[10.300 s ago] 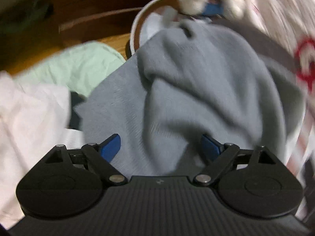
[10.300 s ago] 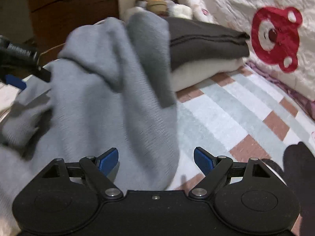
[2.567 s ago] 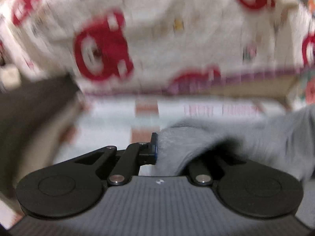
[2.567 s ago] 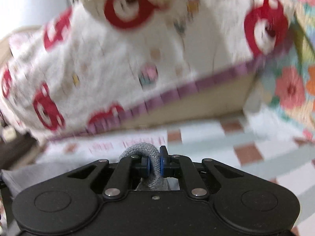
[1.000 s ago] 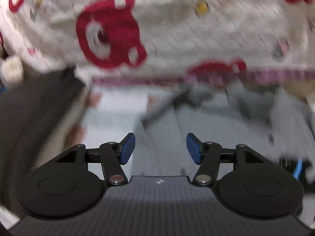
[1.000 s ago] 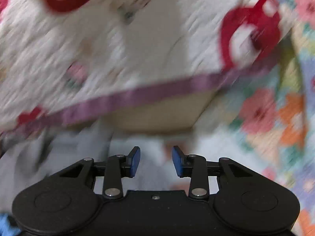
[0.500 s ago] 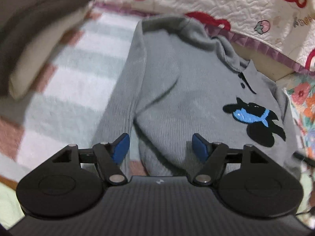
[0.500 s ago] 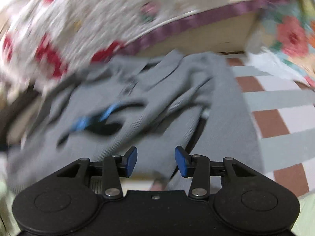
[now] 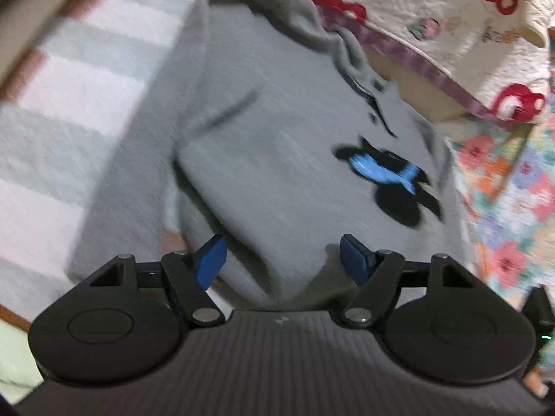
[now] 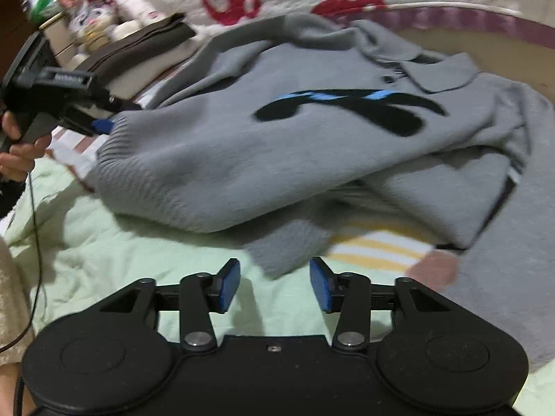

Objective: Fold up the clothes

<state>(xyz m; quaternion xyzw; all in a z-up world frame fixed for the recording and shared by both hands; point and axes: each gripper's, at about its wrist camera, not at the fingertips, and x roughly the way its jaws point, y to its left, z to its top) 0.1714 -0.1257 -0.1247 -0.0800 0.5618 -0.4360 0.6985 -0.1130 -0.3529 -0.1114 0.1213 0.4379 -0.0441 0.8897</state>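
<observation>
Grey sweater (image 10: 277, 159), black-blue motif; no legible writing, perhaps blur. Both grippers' jaws just widened, holding nothing.

Warm, even indoor light, moderately bright, with no glare. The left wrist view is smeared by motion blur: the grey knitted sweater with a black-and-blue emblem (image 9: 277, 145) ahead of the tool is soft throughout. The right wrist view is sharper near the tool, with soft shadows under the sweater's hem. Fisheye distortion bends both views' edges.

body: ribbed black housing | tongs (image 10: 274, 284): black arms, blue pads (image 10: 229, 286), silver screws | thin black cable (image 10: 34, 215)
</observation>
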